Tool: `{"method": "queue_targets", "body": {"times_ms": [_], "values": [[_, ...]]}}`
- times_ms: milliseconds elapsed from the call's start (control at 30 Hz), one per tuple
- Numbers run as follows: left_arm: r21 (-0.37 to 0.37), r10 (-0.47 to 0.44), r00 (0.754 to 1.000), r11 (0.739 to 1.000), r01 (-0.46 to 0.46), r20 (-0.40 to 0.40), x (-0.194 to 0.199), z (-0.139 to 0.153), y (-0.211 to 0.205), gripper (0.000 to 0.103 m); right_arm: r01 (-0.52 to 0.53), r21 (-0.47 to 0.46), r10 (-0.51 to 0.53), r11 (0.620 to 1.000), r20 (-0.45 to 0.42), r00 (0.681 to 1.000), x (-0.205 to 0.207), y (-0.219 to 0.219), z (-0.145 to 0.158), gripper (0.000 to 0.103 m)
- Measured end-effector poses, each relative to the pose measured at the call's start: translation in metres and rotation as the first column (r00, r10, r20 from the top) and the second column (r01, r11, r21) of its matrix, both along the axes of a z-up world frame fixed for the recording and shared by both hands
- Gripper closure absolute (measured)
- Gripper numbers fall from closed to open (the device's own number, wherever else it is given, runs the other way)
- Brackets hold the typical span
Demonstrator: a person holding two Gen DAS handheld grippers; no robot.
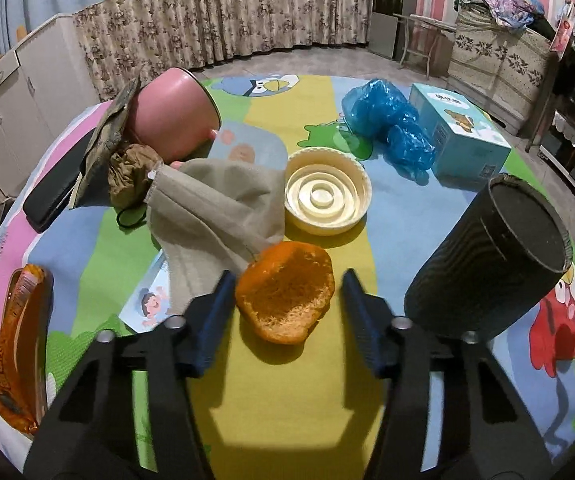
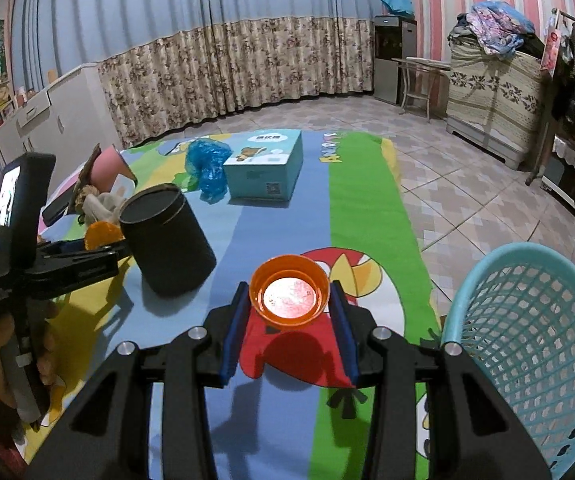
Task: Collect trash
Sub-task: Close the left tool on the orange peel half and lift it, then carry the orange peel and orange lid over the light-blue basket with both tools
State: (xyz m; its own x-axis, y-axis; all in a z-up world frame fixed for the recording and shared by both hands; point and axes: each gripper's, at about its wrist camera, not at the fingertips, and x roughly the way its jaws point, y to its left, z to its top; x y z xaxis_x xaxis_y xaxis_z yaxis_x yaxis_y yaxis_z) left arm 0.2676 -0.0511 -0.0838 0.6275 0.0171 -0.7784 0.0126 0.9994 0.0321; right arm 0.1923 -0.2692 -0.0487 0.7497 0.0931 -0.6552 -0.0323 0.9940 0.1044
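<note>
An orange peel (image 1: 285, 294) lies on the colourful cartoon mat between the open fingers of my left gripper (image 1: 287, 300), which do not touch it. It also shows in the right wrist view (image 2: 101, 234). My right gripper (image 2: 289, 300) is shut on a small orange plastic cup (image 2: 289, 290), held a little above the mat. A light blue mesh basket (image 2: 527, 344) stands at the mat's right edge. A crumpled blue plastic bag (image 1: 387, 124), a cream plastic lid (image 1: 327, 192) and an orange wrapper (image 1: 17, 344) lie on the mat.
A black cylinder (image 1: 491, 260) leans right of the peel. A grey cloth (image 1: 215, 208), a tipped pink pot (image 1: 171, 114), a black flat case (image 1: 53, 186) and a light blue box (image 1: 459, 132) sit further back. Tiled floor (image 2: 467, 168) lies beyond the mat.
</note>
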Motion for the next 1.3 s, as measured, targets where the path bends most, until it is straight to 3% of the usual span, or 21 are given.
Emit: {"method": "queue_targets", "body": {"times_ms": [167,467,700,967,1300], "values": [[-0.01,0.0,1.0,1.0,0.0,0.016,-0.01,0.007,0.004,0.063,0.004,0.009,-0.004,1.0,0.014,1.0,-0.005,-0.003,0.004,0.063],[0.038,-0.029,0.993,0.999,0.025,0.114,-0.049,0.034,0.007,0.063,0.01,0.018,-0.011,1.0,0.037,0.999,-0.012,-0.011,0.009,0.063],[0.031,-0.061,0.979,0.998,0.056,0.195,-0.073,0.069,-0.003,0.063,0.05,0.034,-0.052,0.998,0.062,0.997,-0.022,-0.035,0.017,0.063],[0.017,-0.161,0.945,0.986,0.163,0.285,-0.09,0.103,-0.063,0.063,0.145,-0.004,-0.144,0.989,0.115,0.983,-0.046,-0.081,0.033,0.063],[-0.026,-0.301,0.895,0.945,0.327,0.33,-0.103,0.099,-0.164,0.063,0.308,-0.093,-0.298,0.947,0.104,0.949,-0.078,-0.153,0.036,0.063]]}}
